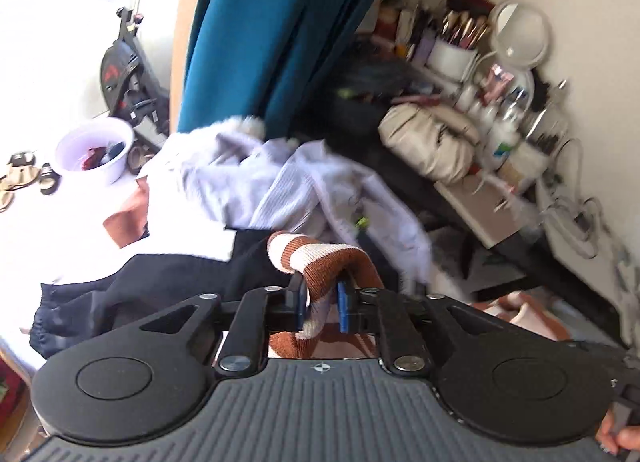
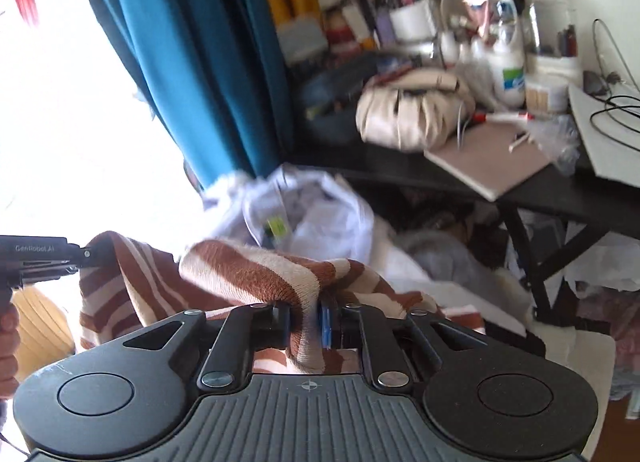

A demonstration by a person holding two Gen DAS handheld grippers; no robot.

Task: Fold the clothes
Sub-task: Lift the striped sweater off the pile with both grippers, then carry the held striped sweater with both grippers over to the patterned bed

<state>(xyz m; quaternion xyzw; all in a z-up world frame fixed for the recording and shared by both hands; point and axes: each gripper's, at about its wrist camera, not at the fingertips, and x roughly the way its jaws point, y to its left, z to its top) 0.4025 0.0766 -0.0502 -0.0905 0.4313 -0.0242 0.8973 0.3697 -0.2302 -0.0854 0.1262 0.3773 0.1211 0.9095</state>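
Observation:
A brown and cream striped knit garment hangs lifted between both grippers. My left gripper is shut on one edge of the striped garment. My right gripper is shut on another edge. In the right wrist view the left gripper enters from the left, pinching the cloth. A pale lavender garment lies crumpled ahead, and a dark navy garment lies to the left of it on the white surface.
A teal curtain hangs behind. A cluttered black desk with a beige bag, a round mirror and bottles stands to the right. A white bowl and an exercise bike are at the left.

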